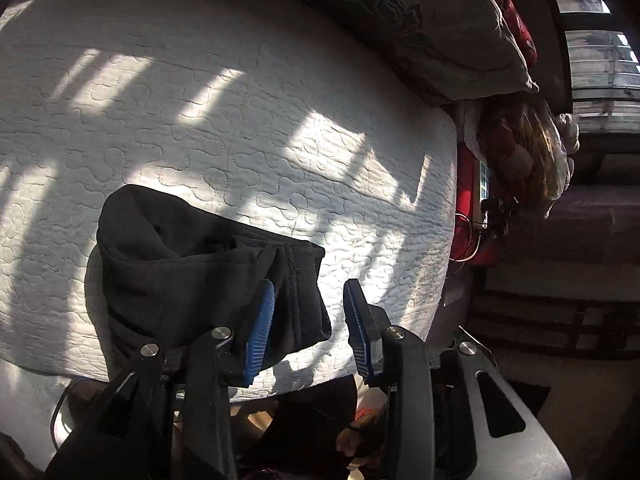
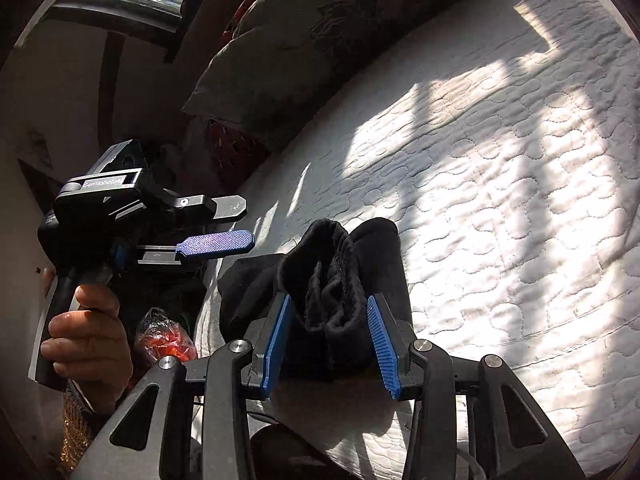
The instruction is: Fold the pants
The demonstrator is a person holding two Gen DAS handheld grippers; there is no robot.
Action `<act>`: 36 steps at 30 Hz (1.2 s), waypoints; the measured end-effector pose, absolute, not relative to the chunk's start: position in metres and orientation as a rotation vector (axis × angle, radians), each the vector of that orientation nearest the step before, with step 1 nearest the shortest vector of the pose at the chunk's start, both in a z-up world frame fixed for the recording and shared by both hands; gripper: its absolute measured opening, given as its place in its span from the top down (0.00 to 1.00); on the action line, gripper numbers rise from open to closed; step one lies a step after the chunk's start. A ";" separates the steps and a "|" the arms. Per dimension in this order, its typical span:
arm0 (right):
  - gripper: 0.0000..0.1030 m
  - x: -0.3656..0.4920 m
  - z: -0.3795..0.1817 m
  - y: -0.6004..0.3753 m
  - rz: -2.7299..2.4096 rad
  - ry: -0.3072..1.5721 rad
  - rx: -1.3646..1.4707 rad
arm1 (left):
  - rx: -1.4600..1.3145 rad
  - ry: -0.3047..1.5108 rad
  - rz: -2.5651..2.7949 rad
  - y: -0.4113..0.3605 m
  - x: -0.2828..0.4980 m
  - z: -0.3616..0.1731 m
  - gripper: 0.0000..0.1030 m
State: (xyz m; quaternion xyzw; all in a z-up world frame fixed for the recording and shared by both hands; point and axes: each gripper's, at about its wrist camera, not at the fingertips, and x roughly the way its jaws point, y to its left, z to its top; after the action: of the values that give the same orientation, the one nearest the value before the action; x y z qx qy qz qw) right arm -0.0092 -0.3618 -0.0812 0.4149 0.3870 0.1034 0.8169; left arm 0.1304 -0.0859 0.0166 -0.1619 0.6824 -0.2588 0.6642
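Both claws share one build: matte black linkage arms with triangular cut-outs, round silver screw heads at the pivots, blue ribbed pads on the finger inner faces. Left claw (image 1: 308,324) pads (image 1: 260,328) show fine ridges. Right claw (image 2: 330,340) looks identical. From the right wrist view, the left claw's black housing carries white "Gen Robot" lettering, plus a grey finger plate and a blue textured pad. Left hand (image 2: 86,336): bare skin, gold patterned sleeve at the wrist.

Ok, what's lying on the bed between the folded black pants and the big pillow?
Nothing: in the left wrist view, only bare white quilted mattress with sun stripes runs from the pants to the pillow.
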 end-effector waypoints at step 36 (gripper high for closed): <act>0.70 0.010 -0.100 -0.347 0.154 1.015 0.655 | -0.287 1.604 -0.315 -0.050 0.053 -0.106 0.37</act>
State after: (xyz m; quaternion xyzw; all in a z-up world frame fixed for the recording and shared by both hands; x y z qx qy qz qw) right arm 0.0104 -0.3466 -0.0997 0.3076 0.4767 0.0725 0.8203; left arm 0.0535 -0.0496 -0.1062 -0.1276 0.7131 -0.1403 0.6750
